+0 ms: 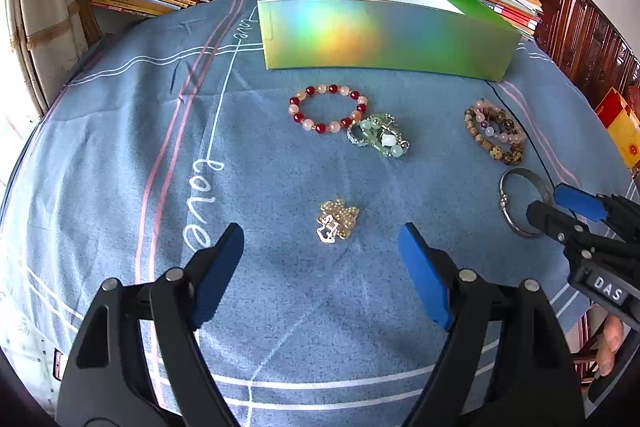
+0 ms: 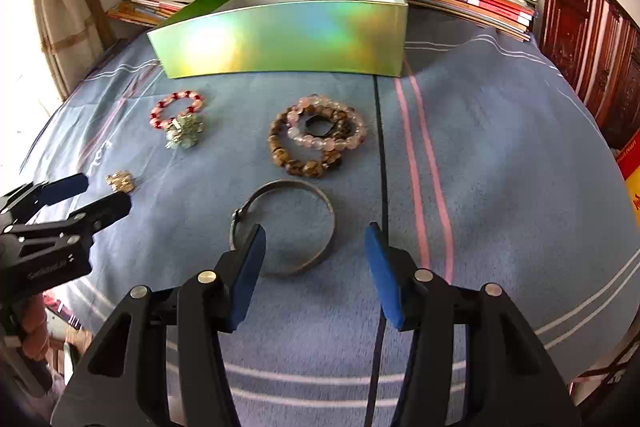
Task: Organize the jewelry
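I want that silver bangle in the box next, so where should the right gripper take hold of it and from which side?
Grip the plain band of the silver bangle at its near-right arc, away from the clasp at its left. It lies flat on the blue sheet, so the right gripper, open just above it, should probably come straight down, one finger inside the ring, one outside.

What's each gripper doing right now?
Left gripper: open, empty, near the pearl bracelet.
Right gripper: open, empty, over the silver bangle.

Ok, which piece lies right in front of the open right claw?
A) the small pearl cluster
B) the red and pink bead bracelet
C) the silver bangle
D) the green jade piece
C: the silver bangle lies flat on the blue cloth just ahead of the right claw, whose fingers stand apart and empty.
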`<state>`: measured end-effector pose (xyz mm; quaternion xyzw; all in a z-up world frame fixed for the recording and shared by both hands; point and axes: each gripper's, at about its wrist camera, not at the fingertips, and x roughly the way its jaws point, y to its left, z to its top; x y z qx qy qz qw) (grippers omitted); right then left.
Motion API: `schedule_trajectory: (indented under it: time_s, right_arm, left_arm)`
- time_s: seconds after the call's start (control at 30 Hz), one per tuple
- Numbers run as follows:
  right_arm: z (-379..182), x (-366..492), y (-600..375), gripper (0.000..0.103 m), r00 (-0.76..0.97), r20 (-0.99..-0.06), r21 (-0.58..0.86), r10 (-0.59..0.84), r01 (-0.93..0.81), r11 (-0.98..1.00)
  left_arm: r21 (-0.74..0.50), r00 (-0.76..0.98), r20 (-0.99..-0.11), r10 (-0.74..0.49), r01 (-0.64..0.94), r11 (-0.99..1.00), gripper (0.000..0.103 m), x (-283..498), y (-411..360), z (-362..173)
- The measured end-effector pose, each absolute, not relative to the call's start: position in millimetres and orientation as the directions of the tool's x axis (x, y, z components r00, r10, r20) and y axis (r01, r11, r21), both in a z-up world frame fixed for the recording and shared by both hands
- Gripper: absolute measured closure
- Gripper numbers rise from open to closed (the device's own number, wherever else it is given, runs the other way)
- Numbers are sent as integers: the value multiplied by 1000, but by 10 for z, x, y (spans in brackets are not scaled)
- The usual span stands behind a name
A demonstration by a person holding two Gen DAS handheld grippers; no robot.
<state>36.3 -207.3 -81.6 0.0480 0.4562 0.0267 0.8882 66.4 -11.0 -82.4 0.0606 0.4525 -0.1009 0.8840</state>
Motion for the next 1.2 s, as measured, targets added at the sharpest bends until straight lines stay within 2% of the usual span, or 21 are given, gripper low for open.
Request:
schedule_trajectory:
  time_s: [0.27, 0.37, 0.6, 1.03, 1.2]
  right_arm:
    - [-853, 410, -1987, 51, 614, -789, 25, 6, 21, 999]
    - [-857, 426, -1975, 51, 617, -787, 26, 5, 24, 999]
    - [-857, 418, -1958, 51, 618, -786, 20, -4, 33, 999]
    - [-863, 397, -1949, 50, 629, -777, 22, -5, 36, 999]
    - [-866, 399, -1934, 46, 630, -777, 22, -3, 32, 999]
  left_arm:
    - [43, 614, -784, -89, 197, 979, 23, 637, -191, -870]
    - [39, 601, -794, -91, 199, 979, 22, 658, -213, -937]
    - [29, 599, -796, -87, 181, 983, 13, 650, -178, -972]
    - [24, 605, -791, -86, 171, 985, 9, 646, -170, -995]
    - [22, 604, -792, -89, 175, 984, 5, 654, -158, -1002]
